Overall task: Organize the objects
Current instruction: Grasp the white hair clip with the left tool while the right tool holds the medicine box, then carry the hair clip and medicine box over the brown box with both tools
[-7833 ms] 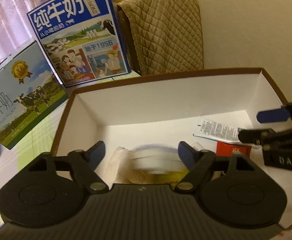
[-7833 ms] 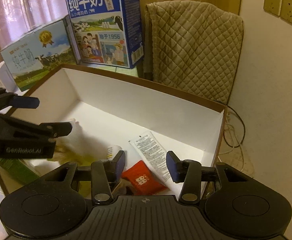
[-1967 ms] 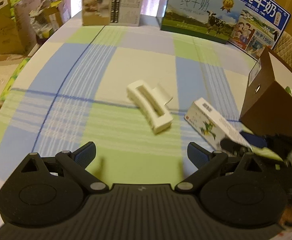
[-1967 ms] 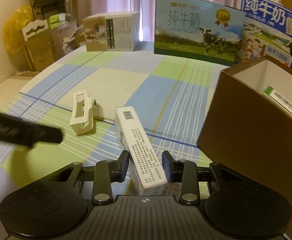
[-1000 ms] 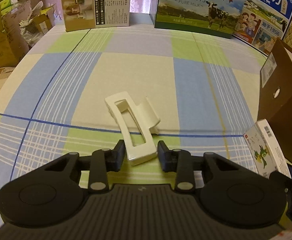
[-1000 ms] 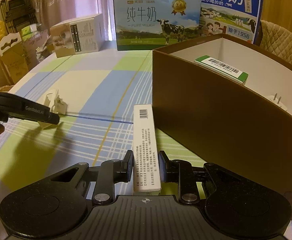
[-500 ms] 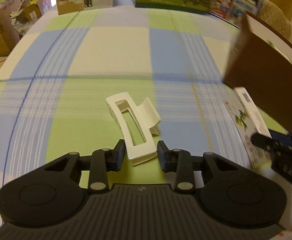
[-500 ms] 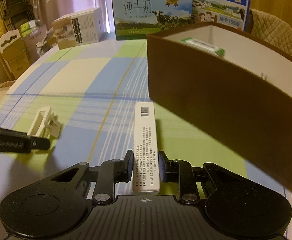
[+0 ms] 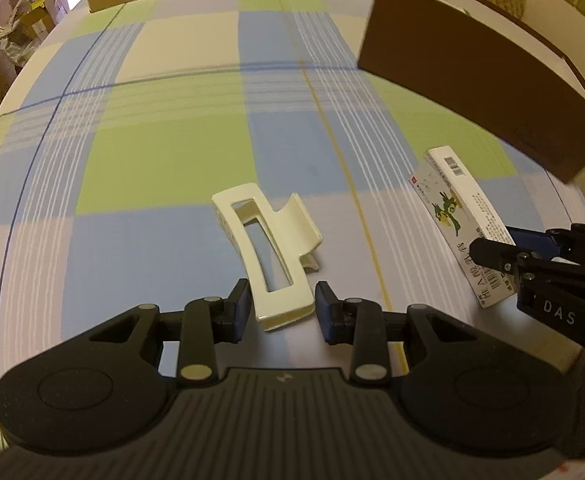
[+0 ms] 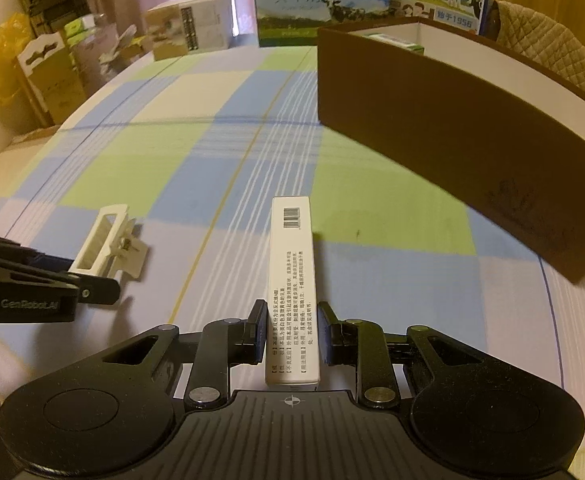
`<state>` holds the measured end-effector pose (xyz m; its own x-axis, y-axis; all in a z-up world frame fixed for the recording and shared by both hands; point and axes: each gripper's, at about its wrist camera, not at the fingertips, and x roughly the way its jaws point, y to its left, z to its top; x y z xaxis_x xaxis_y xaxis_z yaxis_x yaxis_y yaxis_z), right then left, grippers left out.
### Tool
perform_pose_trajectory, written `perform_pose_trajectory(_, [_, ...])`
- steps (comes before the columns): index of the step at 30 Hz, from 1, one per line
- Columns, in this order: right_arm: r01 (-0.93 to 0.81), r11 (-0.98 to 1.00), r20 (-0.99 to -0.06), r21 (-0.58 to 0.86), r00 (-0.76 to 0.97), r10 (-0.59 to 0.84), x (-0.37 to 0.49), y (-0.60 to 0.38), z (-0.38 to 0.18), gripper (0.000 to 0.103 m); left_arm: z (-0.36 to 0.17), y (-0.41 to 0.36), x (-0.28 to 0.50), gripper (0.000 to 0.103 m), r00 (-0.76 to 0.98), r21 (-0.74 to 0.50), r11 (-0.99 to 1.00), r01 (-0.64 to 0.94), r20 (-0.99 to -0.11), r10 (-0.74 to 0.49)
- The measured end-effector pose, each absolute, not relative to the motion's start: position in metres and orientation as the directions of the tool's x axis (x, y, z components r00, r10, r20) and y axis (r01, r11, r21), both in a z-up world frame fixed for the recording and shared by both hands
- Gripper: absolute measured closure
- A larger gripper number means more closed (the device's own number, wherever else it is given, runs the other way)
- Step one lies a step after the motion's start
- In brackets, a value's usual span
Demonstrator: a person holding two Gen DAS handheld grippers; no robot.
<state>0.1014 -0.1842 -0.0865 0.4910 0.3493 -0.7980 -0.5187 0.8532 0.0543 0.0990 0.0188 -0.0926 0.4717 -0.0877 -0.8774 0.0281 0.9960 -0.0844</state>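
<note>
I hold a white hair claw clip [image 9: 270,254] in my left gripper [image 9: 280,312] and a slim carton [image 10: 292,288] in my right gripper [image 10: 290,330], fingers pinching both above the table [image 9: 152,152]; the clip's grip looks shallow and could slip.

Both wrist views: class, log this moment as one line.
left tool: shut on hair claw clip | right tool: shut on medicine carton | brown box: beside

A cream-white hair claw clip [image 9: 270,254] is clamped by its near end between gripper pads, its slotted body pointing far-left over the checked cloth. To its right a slim white carton [image 10: 292,288] with barcode and small print is held likewise, long axis pointing away, near the brown open box [image 10: 444,128]
</note>
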Motion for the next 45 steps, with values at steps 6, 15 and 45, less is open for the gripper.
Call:
perform_pose_trajectory(6, [-0.499, 0.861, -0.815, 0.096, 0.457, 0.355, 0.096, -0.184, -0.085, 0.080, -0.088, 0.009, 0.089, 0.072, 0.474, -0.081, 0.996, 0.039, -0.876, -0.090])
perform_pose_trajectory(15, [-0.489, 0.864, -0.803, 0.120, 0.464, 0.374, 0.109, -0.178, -0.081, 0.061, -0.085, 0.012, 0.108, 0.051, 0.479, -0.117, 0.992, -0.047, -0.874, -0.080])
perform_pose_trajectory(45, [-0.503, 0.857, -0.801, 0.116, 0.462, 0.380, 0.120, -0.180, -0.077, 0.081, -0.072, 0.006, 0.121, 0.065, 0.512, -0.067, 0.996, -0.053, -0.859, -0.030])
